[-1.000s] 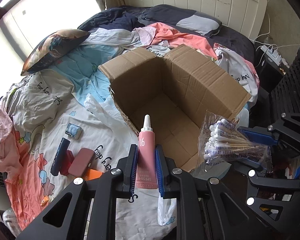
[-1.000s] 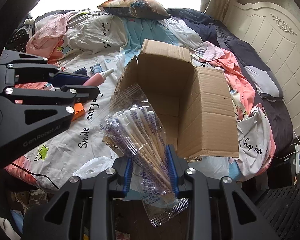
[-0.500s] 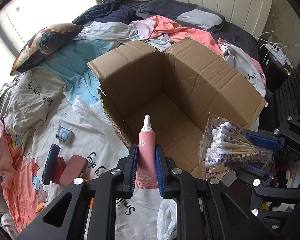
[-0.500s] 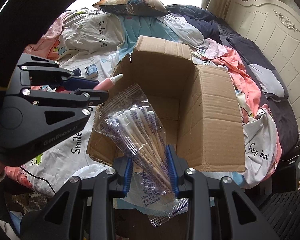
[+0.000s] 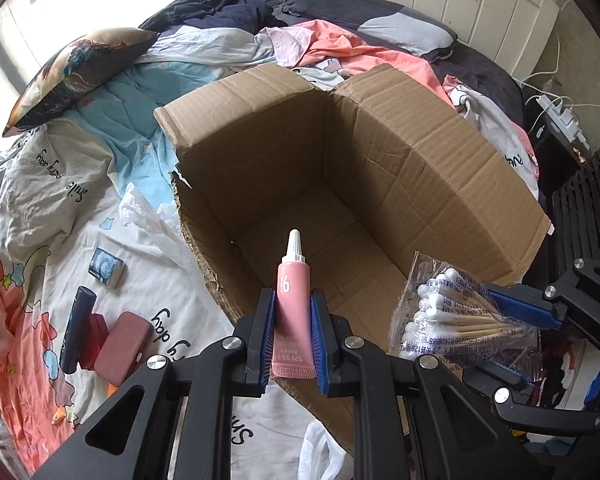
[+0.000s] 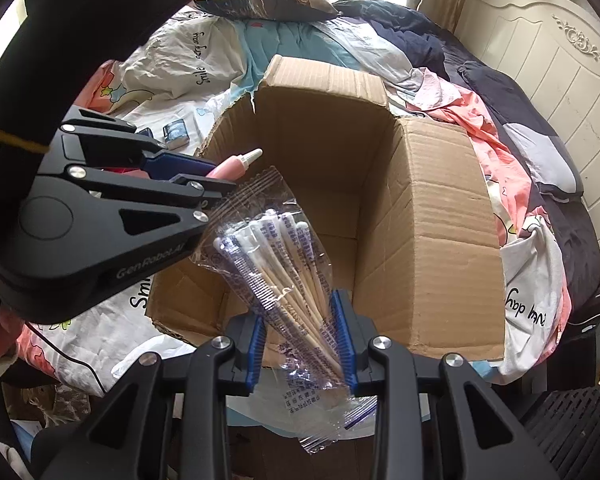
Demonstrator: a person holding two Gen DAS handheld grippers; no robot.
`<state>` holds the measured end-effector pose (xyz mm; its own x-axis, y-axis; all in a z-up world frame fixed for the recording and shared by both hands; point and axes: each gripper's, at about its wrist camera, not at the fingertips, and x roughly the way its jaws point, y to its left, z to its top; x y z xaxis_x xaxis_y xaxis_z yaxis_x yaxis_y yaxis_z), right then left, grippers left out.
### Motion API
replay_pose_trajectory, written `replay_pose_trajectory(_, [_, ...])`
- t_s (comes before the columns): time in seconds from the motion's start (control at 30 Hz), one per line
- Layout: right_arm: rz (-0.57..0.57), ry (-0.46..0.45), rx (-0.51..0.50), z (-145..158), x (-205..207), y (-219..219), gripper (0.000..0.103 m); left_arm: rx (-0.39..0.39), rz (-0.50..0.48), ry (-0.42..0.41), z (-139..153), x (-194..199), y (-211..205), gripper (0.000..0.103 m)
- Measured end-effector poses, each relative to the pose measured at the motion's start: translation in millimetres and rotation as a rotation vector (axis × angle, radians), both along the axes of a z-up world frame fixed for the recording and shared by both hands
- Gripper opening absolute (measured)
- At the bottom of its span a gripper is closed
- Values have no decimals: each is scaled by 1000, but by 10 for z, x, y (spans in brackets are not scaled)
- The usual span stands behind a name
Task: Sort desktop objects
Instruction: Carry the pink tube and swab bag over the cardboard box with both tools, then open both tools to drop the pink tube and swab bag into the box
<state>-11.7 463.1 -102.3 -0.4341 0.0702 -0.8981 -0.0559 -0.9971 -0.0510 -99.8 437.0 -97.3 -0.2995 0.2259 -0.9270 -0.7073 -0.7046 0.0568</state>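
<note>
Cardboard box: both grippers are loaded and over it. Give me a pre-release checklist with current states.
1. Pink tube clamped in left gripper: ok.
2. Cotton swab bag clamped in right gripper: ok.
3. Cardboard box open, flaps clear: ok.
4. Box floor free of items: ok where visible.
5. Tube nozzle above the box opening: ok.
6. Swab bag fully past the near wall: cannot tell.

Black tongs [image 5: 292, 344] with blue ribbed pads [image 5: 319, 344], silver screws [image 5: 235, 343].
</note>
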Motion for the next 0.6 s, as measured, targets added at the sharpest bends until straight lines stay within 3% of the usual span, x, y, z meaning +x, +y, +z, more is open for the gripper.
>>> replay_pose_trajectory(0.6, [-12, -2, 15, -51, -84, 78, 31, -4, -8, 3, -65, -77, 57, 17])
